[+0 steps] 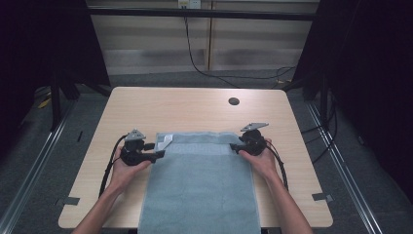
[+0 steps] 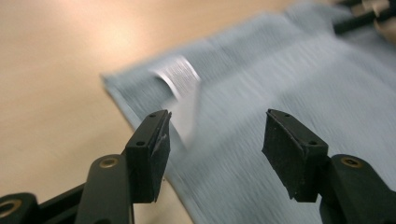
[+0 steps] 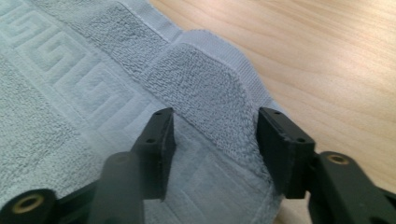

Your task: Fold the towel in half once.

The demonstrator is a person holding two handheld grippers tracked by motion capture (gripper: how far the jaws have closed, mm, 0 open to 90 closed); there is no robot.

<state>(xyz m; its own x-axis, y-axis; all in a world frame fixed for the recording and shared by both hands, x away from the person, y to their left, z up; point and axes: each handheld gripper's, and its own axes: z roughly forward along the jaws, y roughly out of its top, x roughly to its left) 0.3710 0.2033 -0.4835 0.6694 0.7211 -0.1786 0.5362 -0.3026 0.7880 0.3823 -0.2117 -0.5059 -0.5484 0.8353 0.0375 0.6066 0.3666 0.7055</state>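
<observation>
Dim, dark-edged high view; motion-blurred left gripper view.

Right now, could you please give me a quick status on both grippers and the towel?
Left gripper open at the towel's labelled corner. Right gripper open, straddling a raised fold at the other far corner. Nothing in the way.

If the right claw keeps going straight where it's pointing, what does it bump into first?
Probably the raised fold at the edge of the blue-grey terry towel. That hump sits just ahead of the right claw, between its open jaws. Depth is hard to judge.
</observation>
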